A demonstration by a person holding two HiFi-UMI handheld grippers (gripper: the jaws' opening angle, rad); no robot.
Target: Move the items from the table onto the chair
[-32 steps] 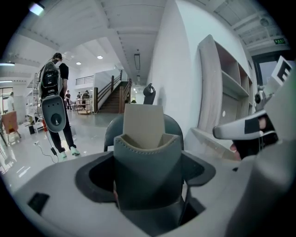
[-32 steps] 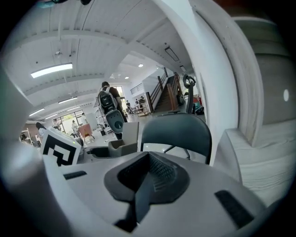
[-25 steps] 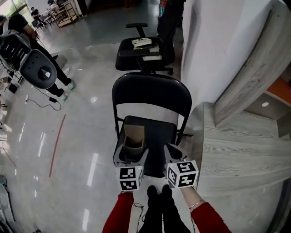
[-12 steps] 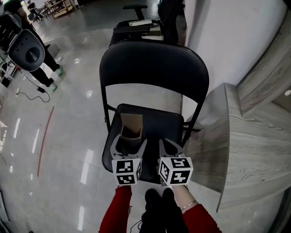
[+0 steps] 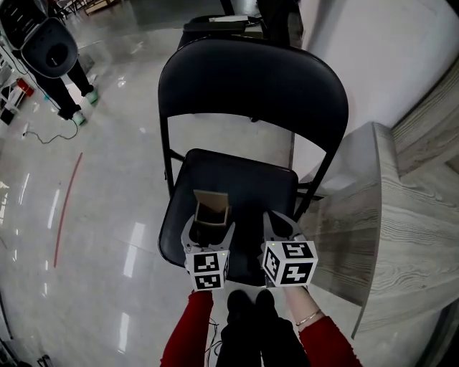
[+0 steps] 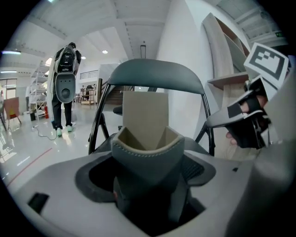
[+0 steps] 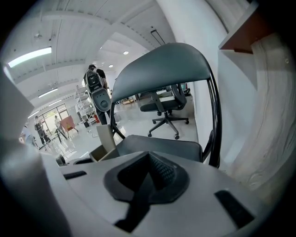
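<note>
A black folding chair (image 5: 247, 175) stands right in front of me, its backrest (image 5: 251, 79) beyond the seat. A small open cardboard box (image 5: 212, 206) with one flap standing up sits upright between the jaws of my left gripper (image 5: 209, 223), which is shut on it just over the front left of the seat. The left gripper view shows the box (image 6: 145, 118) cupped in the grey pads. My right gripper (image 5: 281, 223) hangs beside it over the front right of the seat, jaws together (image 7: 149, 172) with nothing in them. The box (image 7: 105, 139) shows at the left of the right gripper view.
A grey wood-grain table (image 5: 409, 215) stands close on the right, against a white wall (image 5: 373, 50). A black office chair (image 5: 229, 21) with papers on it stands behind the folding chair. A person (image 5: 50, 50) stands at far left on the glossy floor.
Both grippers have sunk toward the chair seat, the box going down with the left one. The chair now looms larger in the head view.
</note>
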